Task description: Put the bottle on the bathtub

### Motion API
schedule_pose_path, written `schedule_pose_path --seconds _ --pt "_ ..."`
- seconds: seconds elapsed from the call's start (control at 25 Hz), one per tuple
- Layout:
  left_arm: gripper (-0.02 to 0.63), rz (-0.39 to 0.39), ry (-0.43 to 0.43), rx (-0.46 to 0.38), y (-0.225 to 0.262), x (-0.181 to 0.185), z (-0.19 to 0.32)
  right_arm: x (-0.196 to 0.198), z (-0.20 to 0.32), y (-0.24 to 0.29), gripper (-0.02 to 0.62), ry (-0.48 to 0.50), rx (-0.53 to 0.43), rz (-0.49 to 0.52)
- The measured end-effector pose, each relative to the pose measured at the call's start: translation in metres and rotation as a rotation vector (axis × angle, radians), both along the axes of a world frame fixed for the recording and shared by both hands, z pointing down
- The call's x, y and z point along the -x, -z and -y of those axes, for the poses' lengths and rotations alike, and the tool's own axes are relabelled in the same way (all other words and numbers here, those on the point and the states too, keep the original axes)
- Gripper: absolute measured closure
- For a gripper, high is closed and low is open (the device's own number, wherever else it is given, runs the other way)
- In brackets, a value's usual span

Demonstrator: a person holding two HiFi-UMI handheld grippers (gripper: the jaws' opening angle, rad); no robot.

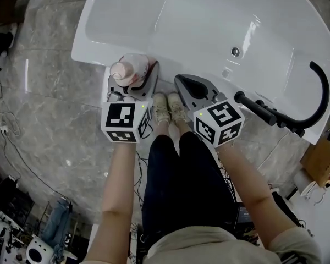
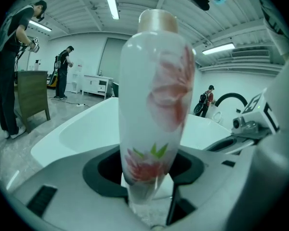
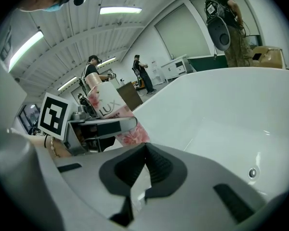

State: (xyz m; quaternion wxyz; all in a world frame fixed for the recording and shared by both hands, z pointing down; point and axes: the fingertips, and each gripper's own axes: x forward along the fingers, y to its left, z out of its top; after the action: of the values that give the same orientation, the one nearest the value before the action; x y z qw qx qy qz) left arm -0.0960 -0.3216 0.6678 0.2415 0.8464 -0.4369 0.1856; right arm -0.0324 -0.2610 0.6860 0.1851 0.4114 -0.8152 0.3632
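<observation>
Left tool: it's gripping the bottle low on the body, jaws standing fairly wide and pressing in on both sides.
Bottle, look: white with a pink flower print and a pale cap, and it's sitting cap-up in the jaws.
Bottle, place: in the head view it's hanging right at the near rim of the bathtub, not yet set down.
Right tool: jaws are meeting with nothing between them, and it's waiting just beside the left tool, near the rim.
Weight: looking like a plastic wash bottle, so I'm guessing light to middling, depending on how full it is.
Surface: smooth and glossy, probably slippery, and the body is narrowing toward the foot, so it may be wanting to slide in the jaws.
Best hold: the wider middle of the body is looking safer than the taper; this low grip is leaving it top-heavy.
Watch for: tall bottle, small foot, slick rim, so it's needing to land flat before the jaws let go.
</observation>
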Motion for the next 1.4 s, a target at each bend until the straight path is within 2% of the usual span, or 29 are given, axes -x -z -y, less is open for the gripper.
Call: schedule_pose_path --seconds 0.48,0.76,0.92,1.0,1.12,1.28,1.4 --pt "0.365 0.063 -0.062 -0.126 -0.003 -0.015 -0.007 -0.019 -0.009 -0.011 0.597 -0.05 -0.001 -0.001" --pt "0.365 0.035 -0.031 -0.141 -0.003 -0.015 -0.008 -0.015 -0.011 -0.005 0.597 -0.051 -0.008 0.016" --pt "0.355 -0.001 -0.003 -0.114 -0.001 -0.014 -0.009 -0.013 -0.016 0.003 0.597 -0.043 -0.007 0.026" --pt "0.309 0.005 -0.003 -0.089 0.0 -0.015 -0.007 -0.014 -0.017 0.009 0.597 -0.042 -0.009 0.024" --pt "0.279 0.031 0.006 -0.057 0.003 -0.016 -0.006 -0.017 -0.018 0.02 0.597 -0.041 -0.012 0.023" --pt "0.27 0.039 0.059 -0.016 0.008 -0.008 -0.003 -0.017 -0.018 0.035 0.597 -0.028 -0.018 0.031" --pt "0.27 0.034 0.061 0.004 0.013 -0.007 -0.01 -0.017 -0.017 0.045 0.597 -0.021 -0.024 0.039"
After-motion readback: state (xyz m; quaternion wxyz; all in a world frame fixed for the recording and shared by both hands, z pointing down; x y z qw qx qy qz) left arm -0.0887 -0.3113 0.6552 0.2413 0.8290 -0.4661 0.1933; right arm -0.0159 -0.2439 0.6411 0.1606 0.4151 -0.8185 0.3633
